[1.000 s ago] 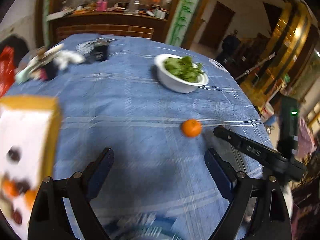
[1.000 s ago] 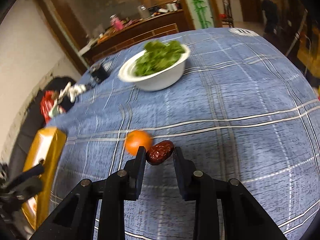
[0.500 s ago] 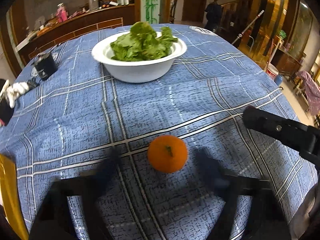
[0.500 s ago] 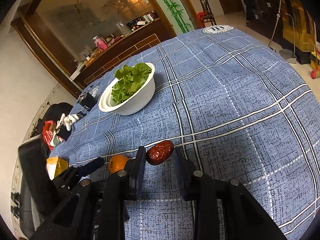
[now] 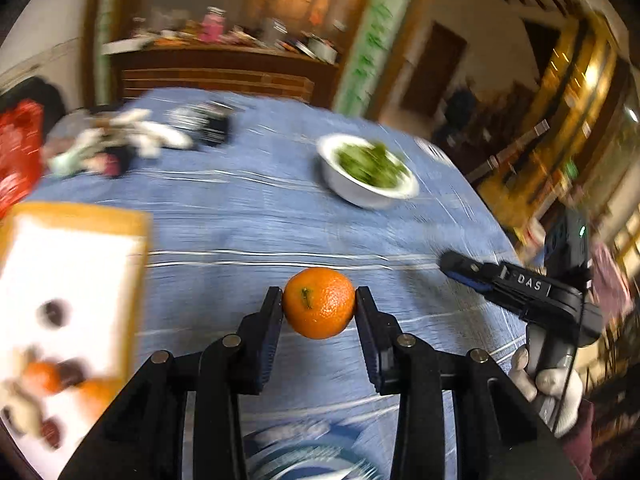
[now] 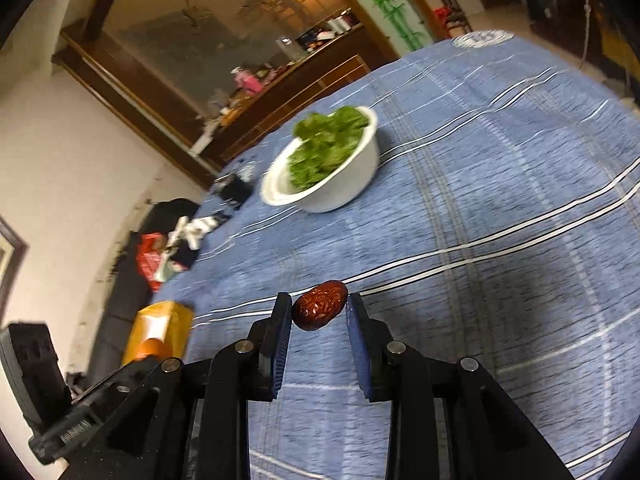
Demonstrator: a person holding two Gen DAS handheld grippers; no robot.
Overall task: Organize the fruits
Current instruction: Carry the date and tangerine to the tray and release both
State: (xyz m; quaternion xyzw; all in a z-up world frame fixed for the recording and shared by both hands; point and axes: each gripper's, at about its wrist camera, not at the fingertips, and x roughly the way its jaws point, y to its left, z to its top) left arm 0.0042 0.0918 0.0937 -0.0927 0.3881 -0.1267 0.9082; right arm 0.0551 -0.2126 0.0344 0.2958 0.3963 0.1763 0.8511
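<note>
The left tongs (image 5: pixel 319 304), jaws just closed, pinch an orange (image 5: pixel 319 303) above the table's near edge, the right tongs (image 6: pixel 319 312) pinch a date (image 6: pixel 319 311) lengthwise, and the fruit tray (image 5: pixel 72 264) lies left of both, nearer the left hand.

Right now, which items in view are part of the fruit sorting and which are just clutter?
In the job:
- orange, gripped by the left gripper, whose jaws have just been closing
- red date, held by the right gripper
- yellow-edged box with fruit in it

Lying about:
- white bowl of greens
- red bag
- blurred odds and ends at the table's far side
</note>
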